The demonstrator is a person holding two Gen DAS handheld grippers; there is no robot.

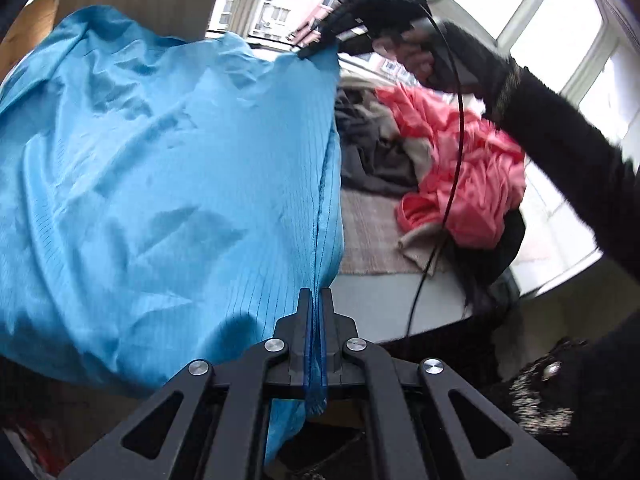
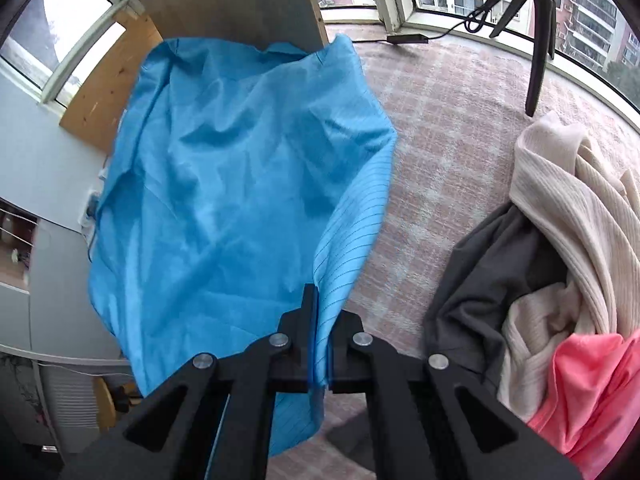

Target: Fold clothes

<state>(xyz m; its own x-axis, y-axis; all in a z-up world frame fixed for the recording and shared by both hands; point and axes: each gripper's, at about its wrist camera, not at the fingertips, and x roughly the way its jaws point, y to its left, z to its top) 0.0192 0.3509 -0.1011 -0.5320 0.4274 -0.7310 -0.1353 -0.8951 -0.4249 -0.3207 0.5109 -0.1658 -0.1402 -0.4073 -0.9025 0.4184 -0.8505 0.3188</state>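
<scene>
Blue pinstriped garment (image 2: pixel 224 184); pink (image 2: pixel 592 384), cream (image 2: pixel 568 200) and grey clothes (image 2: pixel 488 280); pink-checked rug (image 2: pixel 448 128).

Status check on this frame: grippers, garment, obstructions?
Left gripper and right gripper both shut on blue garment, held up, spread. Unfolded clothes pile beyond; nothing blocking.

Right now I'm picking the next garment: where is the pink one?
The pink garment lies at the right wrist view's lower right, against the cream knit in the pile.

A big blue cloth up in the air

I see the blue garment (image 1: pixel 168 168) hanging wide and wrinkly, thin dark stripes along its edge. A pile of pink, gray and cream clothes (image 2: pixel 560 280) lies beside it on the mat.
</scene>
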